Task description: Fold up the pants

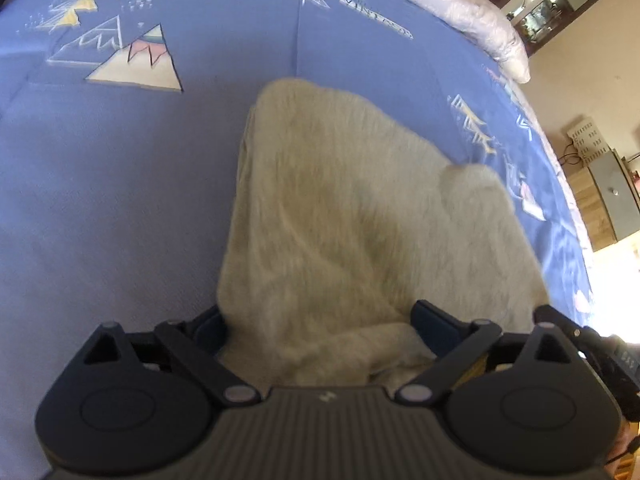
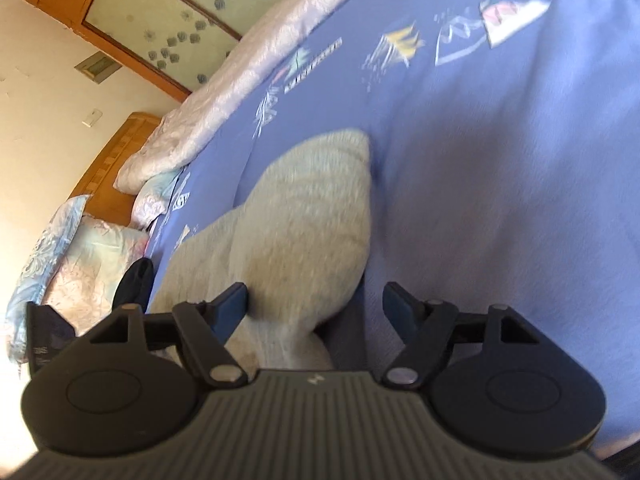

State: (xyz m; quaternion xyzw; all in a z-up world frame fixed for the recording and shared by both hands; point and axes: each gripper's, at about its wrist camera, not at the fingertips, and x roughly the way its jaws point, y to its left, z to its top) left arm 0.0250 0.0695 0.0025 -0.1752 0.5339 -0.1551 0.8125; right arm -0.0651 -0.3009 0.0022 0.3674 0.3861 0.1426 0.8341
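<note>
A bed covered by a blue sheet printed with pale triangle and tree motifs fills most of both wrist views. A pinkish-white quilt lies bunched along its far edge, at the upper right of the left view and running to the upper left of the right view. In that right view a wooden-framed glass panel and cream wall sit at the upper left, with patterned pillows at the lower left.

The grey pants lie folded on the sheet, centre frame in both views.

The left gripper stands wide, its pads either side of the cloth's near end without pressing it. The right gripper is also spread, with the near end of the cloth in its gap, mostly toward the left pad; no grip shows.
</note>
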